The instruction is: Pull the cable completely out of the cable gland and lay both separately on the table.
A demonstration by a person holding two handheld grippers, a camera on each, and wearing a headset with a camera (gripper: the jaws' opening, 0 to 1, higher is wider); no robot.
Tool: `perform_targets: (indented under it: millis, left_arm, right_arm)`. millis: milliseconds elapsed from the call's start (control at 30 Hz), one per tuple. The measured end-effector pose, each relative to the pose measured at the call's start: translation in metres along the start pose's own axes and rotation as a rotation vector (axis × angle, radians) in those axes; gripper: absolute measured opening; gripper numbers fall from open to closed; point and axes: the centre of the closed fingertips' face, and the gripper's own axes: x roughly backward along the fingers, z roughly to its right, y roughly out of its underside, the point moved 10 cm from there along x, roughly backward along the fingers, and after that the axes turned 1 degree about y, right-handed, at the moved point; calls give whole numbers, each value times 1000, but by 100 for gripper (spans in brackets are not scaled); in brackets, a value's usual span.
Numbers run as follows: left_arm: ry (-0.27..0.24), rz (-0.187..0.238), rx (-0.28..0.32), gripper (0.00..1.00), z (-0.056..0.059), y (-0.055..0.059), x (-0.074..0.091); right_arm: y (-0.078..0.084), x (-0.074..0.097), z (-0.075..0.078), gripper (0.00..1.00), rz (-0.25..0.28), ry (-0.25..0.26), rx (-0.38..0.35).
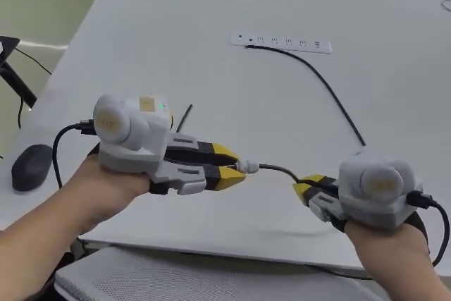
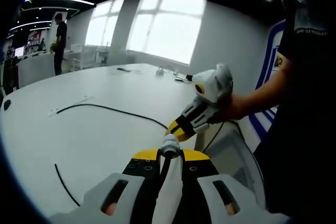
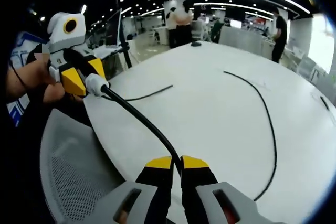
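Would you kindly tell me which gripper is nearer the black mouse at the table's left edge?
Left. The left gripper, shut on the cable gland, is just right of the mouse; the right gripper, holding the cable, is farther right.

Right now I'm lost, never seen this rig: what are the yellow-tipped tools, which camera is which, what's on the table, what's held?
There is no robot here: a person holds a two-jaw gripper in each hand. The head view comes from a headset and looks down at the bench. The two round views come from a camera on each gripper, looking along its jaws. The left gripper is shut on a white cable gland. The right gripper is shut on the black cable, which runs into the gland and is not yet pulled out. On the white table lie a power strip with its black lead, a short loose wire and a computer mouse.
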Motion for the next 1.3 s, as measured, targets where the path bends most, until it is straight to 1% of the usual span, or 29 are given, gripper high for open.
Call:
perform_targets:
  millis: [33,100,133,200,267,367,500,533,633,733,800,833,867,900,933,1000,1067,1167,1233,1300]
  left_arm:
    - [0,3,2,15,0,0,0]
    - [1,3,5,15,1,0,-1]
    - [-1,-1,5,15,1,2,-2]
    - [-3,-12,1,15,2,3,-3]
    - [-1,-6,1,15,2,2,-3]
    - [-16,-3,0,15,1,2,-1]
    - [-22,-5,-5,15,0,2,1]
    - [-25,-6,-9,15,-1,2,1]
    - [-28,-5,-9,15,-1,1,1]
    - [-32,-4,-9,15,0,1,0]
    - [-32,-6,-13,15,0,1,-1]
    - [-31,-8,-13,15,0,1,-1]
    - [-28,-10,-13,15,0,1,-1]
    - [-26,-11,-12,15,1,1,-2]
    - [-24,-11,-11,15,1,1,-2]
    - [-23,-13,-10,15,1,2,-2]
    - [-22,-15,-8,15,1,2,-3]
    - [-20,-19,-9,15,1,2,-3]
    - [-22,-19,-10,15,1,1,-3]
    - [-22,-20,-9,15,1,1,-3]
  right_arm:
    - [2,-1,1,0,-6,-8,-23]
    - [7,-4,4,0,-18,-1,-66]
    - [9,-5,6,0,-33,0,-80]
    - [9,-5,6,0,-26,-1,-80]
    - [7,-3,3,0,-19,5,-47]
    - [5,1,3,0,-2,8,-5]
    - [3,4,3,1,17,10,26]
    - [2,6,2,1,28,8,47]
    - [-1,9,1,2,34,20,101]
    - [-3,13,-2,3,44,15,136]
    - [-5,16,-4,8,41,5,166]
    - [-9,19,-6,12,47,-7,140]
    - [-13,21,-10,17,68,-22,132]
    - [-18,24,-13,17,90,-33,163]
    - [-26,27,-18,17,112,-37,236]
    - [-33,28,-25,18,112,-41,312]
    - [-42,28,-33,18,127,-56,360]
    - [-50,26,-46,17,128,-75,443]
    - [-53,25,-53,16,128,-86,474]
    - [-55,24,-57,13,126,-95,504]
